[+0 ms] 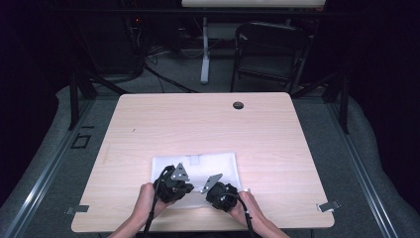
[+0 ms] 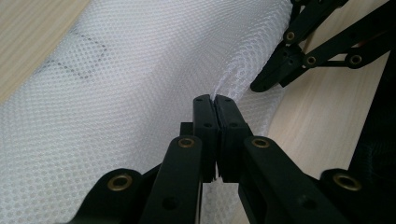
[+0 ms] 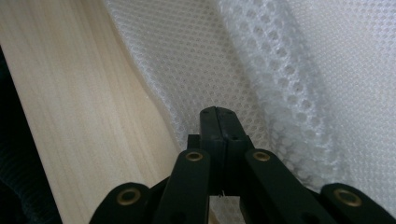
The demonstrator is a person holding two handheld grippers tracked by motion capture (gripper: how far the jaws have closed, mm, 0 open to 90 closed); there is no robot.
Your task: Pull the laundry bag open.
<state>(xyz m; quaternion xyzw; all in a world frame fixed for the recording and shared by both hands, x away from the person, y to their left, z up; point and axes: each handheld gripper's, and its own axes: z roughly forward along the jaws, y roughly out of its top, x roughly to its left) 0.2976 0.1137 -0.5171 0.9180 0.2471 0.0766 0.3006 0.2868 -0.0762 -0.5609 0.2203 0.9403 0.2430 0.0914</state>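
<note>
A white mesh cloth (image 1: 208, 163) lies flat on the near middle of the wooden table (image 1: 198, 119). Both hands hold their grippers over its near edge, close together. My left gripper (image 1: 190, 189) has its jaws pressed together in the left gripper view (image 2: 215, 99), and the mesh (image 2: 140, 93) puckers into a small fold at their tips. The right gripper (image 2: 259, 86) pinches the same fold from the upper right. In the right gripper view its jaws (image 3: 217, 110) are shut at the edge of the mesh (image 3: 327, 70), with a raised ridge of fabric just to their right.
A round cable hole (image 1: 238, 105) sits near the table's far edge. Metal clips (image 1: 328, 206) mark the near corners. A dark folding chair (image 1: 270, 49) and a white desk leg (image 1: 204, 54) stand beyond the table. Bare wood (image 3: 84, 116) lies left of the cloth.
</note>
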